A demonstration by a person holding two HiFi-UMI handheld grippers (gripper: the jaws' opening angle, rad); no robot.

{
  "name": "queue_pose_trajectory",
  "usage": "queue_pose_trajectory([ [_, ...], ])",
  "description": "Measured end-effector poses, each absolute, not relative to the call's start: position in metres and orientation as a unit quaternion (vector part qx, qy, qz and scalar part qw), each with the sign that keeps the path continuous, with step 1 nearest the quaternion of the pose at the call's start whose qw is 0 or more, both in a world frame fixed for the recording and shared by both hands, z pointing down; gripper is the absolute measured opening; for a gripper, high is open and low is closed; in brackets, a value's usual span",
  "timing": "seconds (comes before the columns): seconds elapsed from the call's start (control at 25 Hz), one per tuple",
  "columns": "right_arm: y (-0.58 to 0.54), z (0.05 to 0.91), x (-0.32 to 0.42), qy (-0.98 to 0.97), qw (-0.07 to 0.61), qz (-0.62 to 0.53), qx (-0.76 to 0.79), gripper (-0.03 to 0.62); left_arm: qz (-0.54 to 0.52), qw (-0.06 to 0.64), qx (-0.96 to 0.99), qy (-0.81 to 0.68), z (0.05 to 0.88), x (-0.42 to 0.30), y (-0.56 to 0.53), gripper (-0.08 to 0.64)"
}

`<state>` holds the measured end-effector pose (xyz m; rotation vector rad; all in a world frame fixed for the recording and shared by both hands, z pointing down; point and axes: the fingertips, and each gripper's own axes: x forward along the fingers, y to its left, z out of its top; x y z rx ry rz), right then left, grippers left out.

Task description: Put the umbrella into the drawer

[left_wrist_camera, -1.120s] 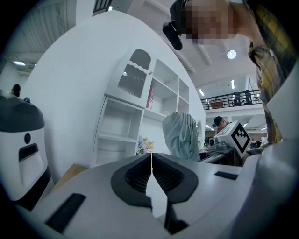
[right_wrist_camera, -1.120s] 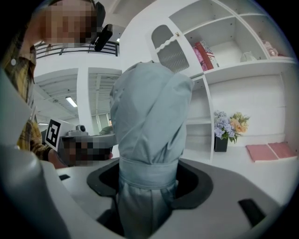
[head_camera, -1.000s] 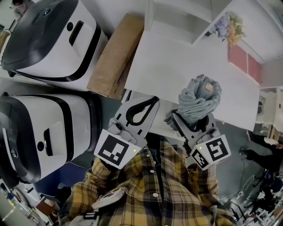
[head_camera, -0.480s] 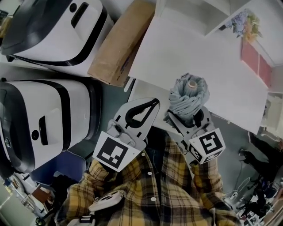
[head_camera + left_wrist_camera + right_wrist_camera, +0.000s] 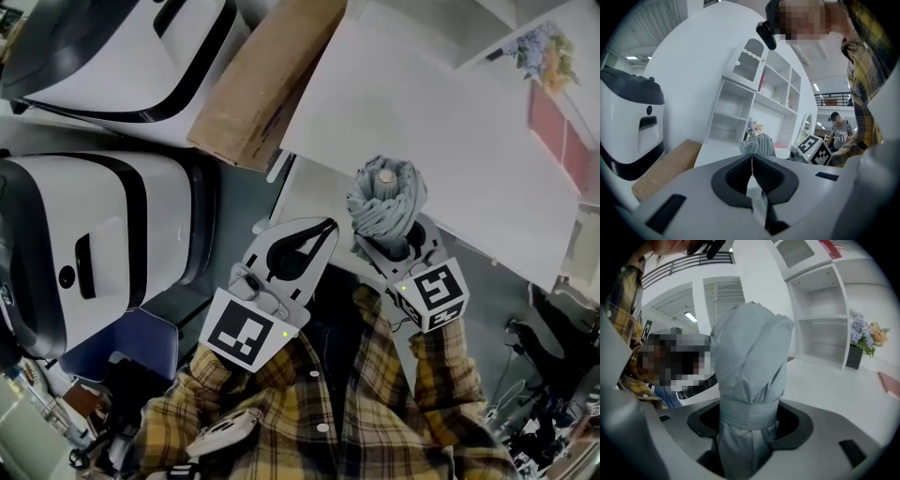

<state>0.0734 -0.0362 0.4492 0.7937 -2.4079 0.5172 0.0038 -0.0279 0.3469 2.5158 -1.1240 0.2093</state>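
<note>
Grey-blue fabric is the thing to watch. In the head view the folded umbrella (image 5: 384, 199) stands upright just right of centre, pinched low down by the right gripper (image 5: 398, 246). Over the last second it has slid a little left and up in the frame. The white desk top (image 5: 450, 131) and the cardboard box (image 5: 262, 84) have drifted toward the upper right. My guess is the person is shuffling along the desk edge and is still in the carry phase. I can't spot any drawer here.

In the left gripper view, the left gripper (image 5: 751, 161) has its jaws pressed together on nothing. The umbrella (image 5: 757, 144) peeks up just behind them, mid-frame, with white shelving (image 5: 754, 101) further back.

In the right gripper view, the right gripper (image 5: 747, 423) is clamped around the umbrella (image 5: 750, 366) just at its strap, and the grip looks solid. The drawer still needs opening, probably by the free left gripper.
</note>
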Motion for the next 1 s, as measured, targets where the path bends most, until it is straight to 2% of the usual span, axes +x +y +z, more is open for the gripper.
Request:
queue_pose_trajectory([
  [0.32, -0.026, 0.492, 0.062, -0.895, 0.334, 0.163, 0.247, 0.302, 0.08, 0.209, 0.887, -0.404, 0.367, 0.001, -0.023, 0.025],
  [1.0, -0.009, 0.584, 0.058, -0.876, 0.421, 0.172, 0.162, 0.302, 0.074, 0.206, 0.886, -0.409, 0.401, 0.01, -0.028, 0.025],
])
